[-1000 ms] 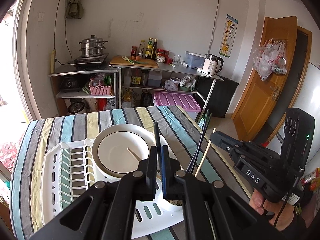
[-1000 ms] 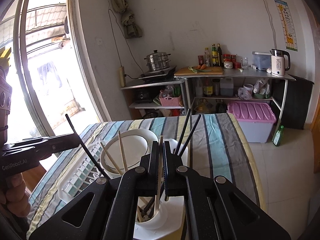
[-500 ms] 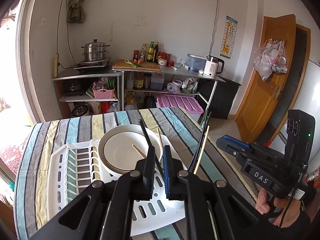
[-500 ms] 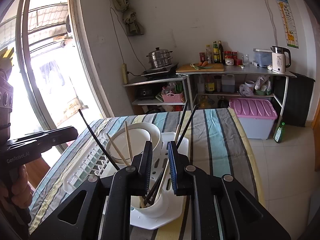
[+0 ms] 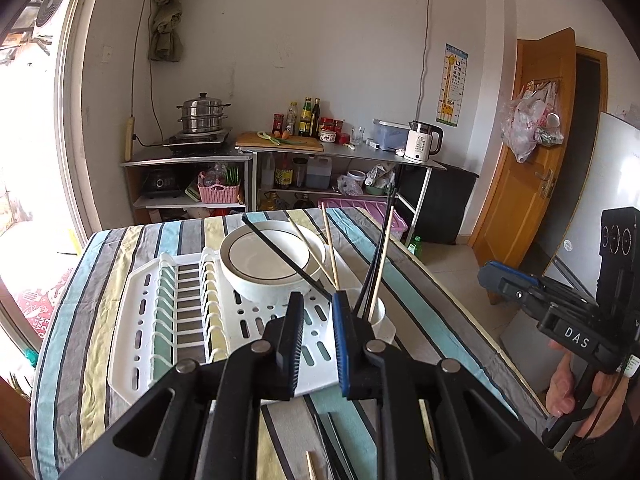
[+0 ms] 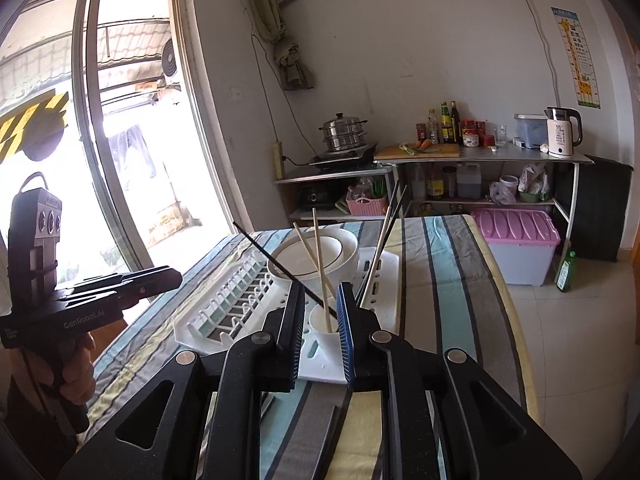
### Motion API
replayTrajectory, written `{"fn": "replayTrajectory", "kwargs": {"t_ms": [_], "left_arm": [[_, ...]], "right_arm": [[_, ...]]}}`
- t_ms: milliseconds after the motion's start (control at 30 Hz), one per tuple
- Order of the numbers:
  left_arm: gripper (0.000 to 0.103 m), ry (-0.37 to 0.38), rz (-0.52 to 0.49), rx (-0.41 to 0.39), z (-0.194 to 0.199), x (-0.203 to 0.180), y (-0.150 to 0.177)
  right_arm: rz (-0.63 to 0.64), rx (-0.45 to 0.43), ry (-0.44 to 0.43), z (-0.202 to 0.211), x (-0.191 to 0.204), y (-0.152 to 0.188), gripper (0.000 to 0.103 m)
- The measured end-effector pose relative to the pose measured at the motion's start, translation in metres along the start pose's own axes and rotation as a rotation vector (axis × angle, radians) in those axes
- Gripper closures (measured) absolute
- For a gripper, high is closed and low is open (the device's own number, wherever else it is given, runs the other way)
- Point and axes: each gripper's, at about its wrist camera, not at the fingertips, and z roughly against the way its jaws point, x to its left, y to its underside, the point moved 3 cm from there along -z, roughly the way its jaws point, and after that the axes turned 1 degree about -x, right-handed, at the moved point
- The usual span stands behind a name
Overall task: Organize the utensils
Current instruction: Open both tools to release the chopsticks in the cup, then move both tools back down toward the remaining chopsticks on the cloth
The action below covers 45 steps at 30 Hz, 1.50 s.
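A white utensil cup (image 5: 380,320) (image 6: 326,330) stands on the near right of a white dish rack (image 5: 140,320) (image 6: 208,326). Several black and wooden chopsticks (image 5: 382,256) (image 6: 320,264) stand in it, leaning apart. My left gripper (image 5: 318,340) is open and empty, above the table just short of the rack. My right gripper (image 6: 320,336) is open and empty, its jaws framing the cup from behind. More chopsticks (image 5: 332,448) lie on the cloth under the left gripper. Each gripper shows in the other's view, the right one (image 5: 520,284) and the left one (image 6: 152,280).
White bowls (image 5: 268,264) (image 6: 316,258) sit stacked on the rack's far end. The table has a striped cloth (image 5: 80,340) (image 6: 448,280). Beyond it are kitchen shelves (image 5: 280,160), a pink-lidded bin (image 6: 516,240), and a door (image 5: 532,152) at right.
Both grippers opened, let go of their chopsticks into the cup, and pulled back and up from the rack.
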Motion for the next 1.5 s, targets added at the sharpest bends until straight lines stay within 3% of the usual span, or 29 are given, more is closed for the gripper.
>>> {"fn": "replayTrajectory", "kwargs": {"t_ms": [167, 433, 767, 1200, 1500], "left_arm": [[0.088, -0.023, -0.008, -0.006, 0.025, 0.001, 0.038], [0.088, -0.041, 0.028, 0.015, 0.053, 0.002, 0.093], [0.088, -0.045, 0.054, 0.048, 0.071, -0.002, 0.139], [0.088, -0.012, 0.042, 0.091, 0.061, -0.010, 0.153], [0.088, -0.034, 0.034, 0.158, 0.038, -0.007, 0.157]], "right_arm": [[0.035, 0.002, 0.039, 0.026, 0.016, 0.024, 0.086], [0.016, 0.019, 0.026, 0.059, 0.026, 0.065, 0.086], [0.016, 0.100, 0.021, 0.070, 0.038, 0.111, 0.086], [-0.007, 0.126, 0.014, 0.067, 0.033, 0.122, 0.086], [-0.001, 0.152, 0.014, 0.054, 0.033, 0.125, 0.086]]}}
